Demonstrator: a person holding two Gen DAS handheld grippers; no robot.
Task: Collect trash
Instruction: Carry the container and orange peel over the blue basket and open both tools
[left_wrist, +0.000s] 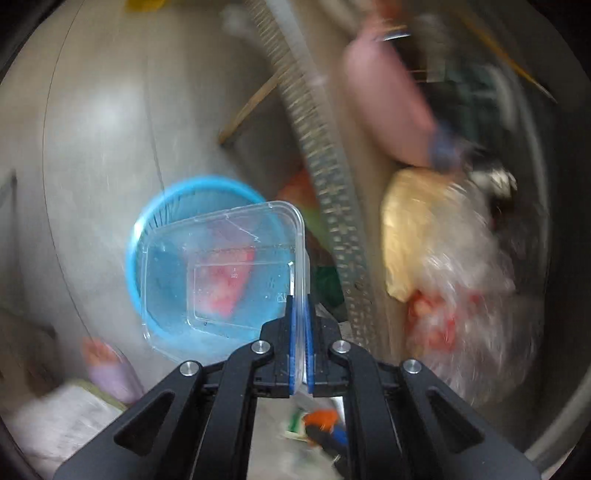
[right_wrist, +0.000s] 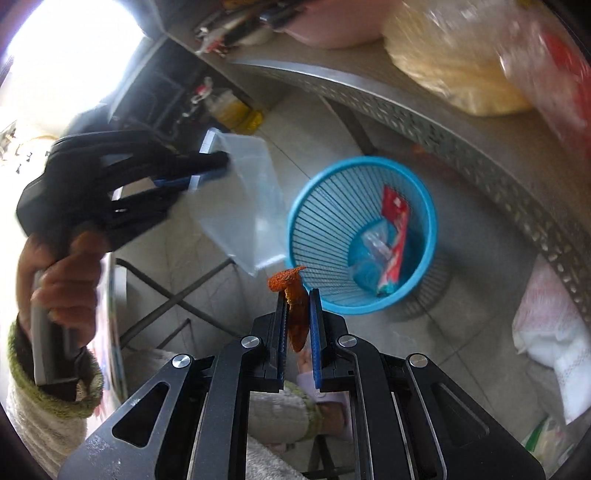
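Note:
My left gripper (left_wrist: 301, 306) is shut on the rim of a clear plastic food container (left_wrist: 221, 273), held over the blue wastebasket (left_wrist: 147, 229) on the floor. From the right wrist view the same left gripper (right_wrist: 207, 166) and clear container (right_wrist: 243, 199) hang at the left of the blue wastebasket (right_wrist: 332, 295), which holds a red wrapper (right_wrist: 397, 221) and clear plastic. My right gripper (right_wrist: 297, 295) is shut on an orange-brown scrap of peel (right_wrist: 293, 310), just in front of the basket's near rim.
A perforated metal table edge (right_wrist: 461, 147) curves above the basket, with a yellow bag (right_wrist: 443, 74) on the table. A white sack (right_wrist: 554, 332) lies on the tiled floor at right. A person's hand (right_wrist: 62, 280) holds the left tool; a folding frame (right_wrist: 173, 295) stands below it.

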